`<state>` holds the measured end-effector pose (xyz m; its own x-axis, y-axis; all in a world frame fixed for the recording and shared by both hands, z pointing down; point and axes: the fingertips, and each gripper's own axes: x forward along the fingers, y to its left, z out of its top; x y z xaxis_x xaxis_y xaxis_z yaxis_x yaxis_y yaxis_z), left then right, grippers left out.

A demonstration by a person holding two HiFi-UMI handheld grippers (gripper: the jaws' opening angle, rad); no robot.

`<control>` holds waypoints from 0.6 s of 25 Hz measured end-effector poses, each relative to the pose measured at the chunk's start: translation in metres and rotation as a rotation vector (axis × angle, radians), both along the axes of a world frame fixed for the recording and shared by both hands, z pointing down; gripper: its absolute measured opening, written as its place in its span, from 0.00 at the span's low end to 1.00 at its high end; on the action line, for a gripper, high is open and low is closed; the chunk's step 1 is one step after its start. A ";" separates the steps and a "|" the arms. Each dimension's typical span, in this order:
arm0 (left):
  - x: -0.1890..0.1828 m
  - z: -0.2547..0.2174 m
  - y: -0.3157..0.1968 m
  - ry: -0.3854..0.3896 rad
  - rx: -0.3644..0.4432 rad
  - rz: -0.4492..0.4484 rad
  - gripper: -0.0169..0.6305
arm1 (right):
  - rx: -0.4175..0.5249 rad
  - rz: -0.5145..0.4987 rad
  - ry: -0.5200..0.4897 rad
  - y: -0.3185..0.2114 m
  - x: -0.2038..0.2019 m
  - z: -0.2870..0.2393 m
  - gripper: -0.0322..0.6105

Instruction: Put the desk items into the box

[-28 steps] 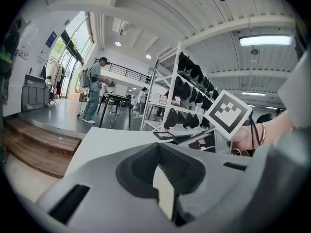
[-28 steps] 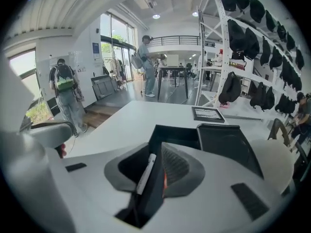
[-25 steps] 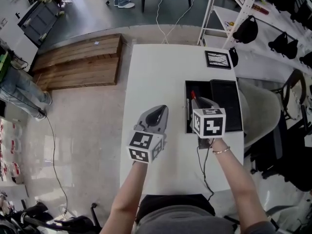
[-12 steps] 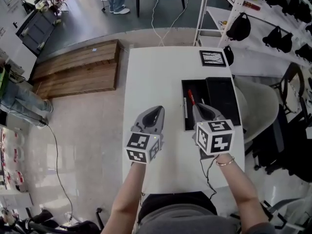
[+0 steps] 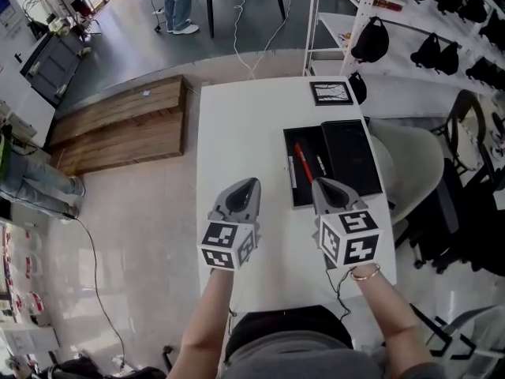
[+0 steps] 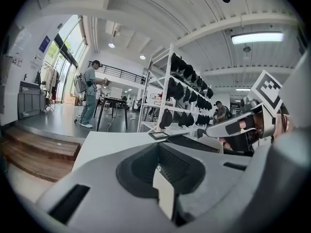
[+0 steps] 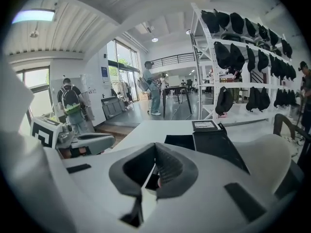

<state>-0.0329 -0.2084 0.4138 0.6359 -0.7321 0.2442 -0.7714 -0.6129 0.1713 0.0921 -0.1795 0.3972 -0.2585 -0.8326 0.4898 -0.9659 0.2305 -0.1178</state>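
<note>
Two slim items lay in the open black box (image 5: 304, 130) on the right half of the white table (image 5: 237, 125): a red pen (image 5: 303, 163) set lengthwise, and beside it on the left a dark thin thing (image 5: 292, 174) too dim to name. A flat black panel (image 5: 347, 158) lay touching the tray's right edge. Beyond the box, near the table's far edge, sat a black-framed card (image 5: 331, 92), apart from it.

The right gripper (image 5: 322, 184) hung over the box's near right corner in the head view, its jaws having just closed together with nothing between them. The left gripper (image 5: 246, 184) hovered over bare tabletop to the left of the box, level with its partner and well apart from it; its jaws also stood pressed together and empty.

A thin cable (image 5: 335, 279) crossed the table's near edge by the right wrist. A pale chair (image 5: 410, 168) stood against the table's right side, a white rack (image 5: 359, 22) hung with black bags rose behind, and a low wooden platform (image 5: 118, 117) lay on the floor to the left. A person (image 5: 177, 2) stood far off.
</note>
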 end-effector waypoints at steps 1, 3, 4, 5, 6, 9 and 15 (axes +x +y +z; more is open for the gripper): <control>0.000 0.000 0.003 -0.001 0.002 0.003 0.04 | 0.009 0.010 0.004 0.004 0.003 -0.001 0.06; 0.001 0.000 0.008 -0.005 0.005 0.008 0.04 | 0.020 0.028 0.008 0.013 0.007 -0.003 0.06; 0.000 0.000 0.011 -0.008 0.005 0.009 0.04 | 0.023 0.032 0.006 0.017 0.007 -0.004 0.06; 0.000 0.000 0.014 -0.010 0.005 0.008 0.04 | 0.025 0.034 0.002 0.021 0.008 -0.005 0.06; -0.001 -0.001 0.017 -0.011 0.006 0.007 0.04 | 0.029 0.034 -0.001 0.026 0.008 -0.006 0.06; -0.002 -0.003 0.025 -0.009 0.011 0.007 0.04 | 0.050 0.035 -0.002 0.039 0.012 -0.010 0.06; -0.007 -0.006 0.039 -0.008 0.017 0.002 0.04 | 0.076 0.040 -0.021 0.059 0.017 -0.010 0.05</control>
<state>-0.0399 -0.1692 0.4074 0.6357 -0.7347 0.2369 -0.7712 -0.6176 0.1542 0.1094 -0.1207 0.3870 -0.2337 -0.8771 0.4196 -0.9720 0.2005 -0.1222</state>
